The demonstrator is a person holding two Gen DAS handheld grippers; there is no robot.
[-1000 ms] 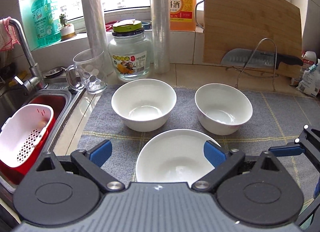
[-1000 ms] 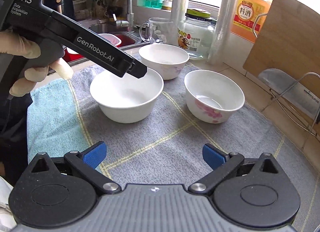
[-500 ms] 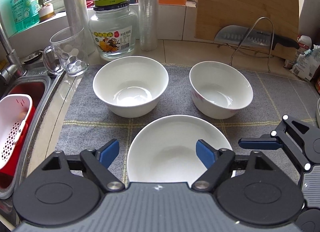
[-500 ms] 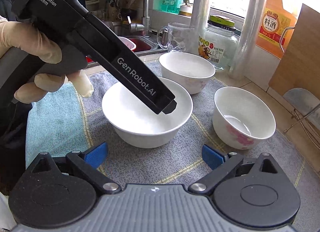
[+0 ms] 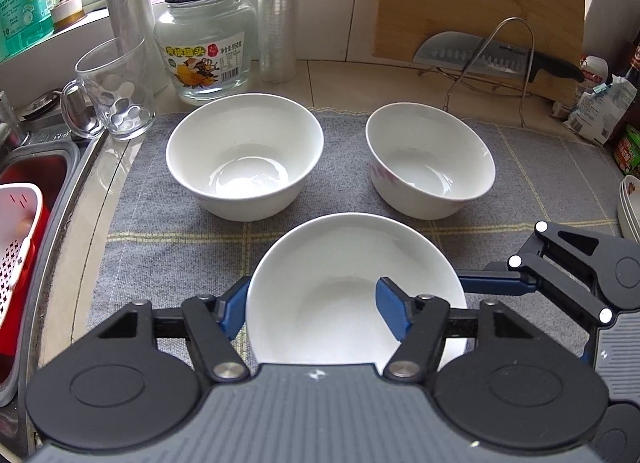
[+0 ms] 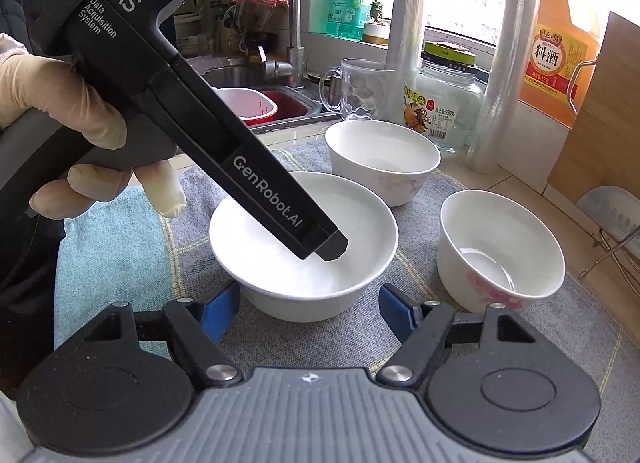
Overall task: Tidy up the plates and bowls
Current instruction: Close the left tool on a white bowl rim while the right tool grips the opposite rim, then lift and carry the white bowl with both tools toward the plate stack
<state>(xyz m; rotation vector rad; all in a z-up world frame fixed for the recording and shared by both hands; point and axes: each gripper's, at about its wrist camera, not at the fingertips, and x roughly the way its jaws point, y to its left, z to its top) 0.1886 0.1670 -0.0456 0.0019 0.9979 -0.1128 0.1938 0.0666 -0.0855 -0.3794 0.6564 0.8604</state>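
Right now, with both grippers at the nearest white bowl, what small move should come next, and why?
Probably finish closing the right gripper before any lift. Its fingers flank the base of the near bowl and are closing, with a gap showing at the right pad. The left gripper straddles the bowl's left wall, closed in, so the second hold looks like the missing piece.
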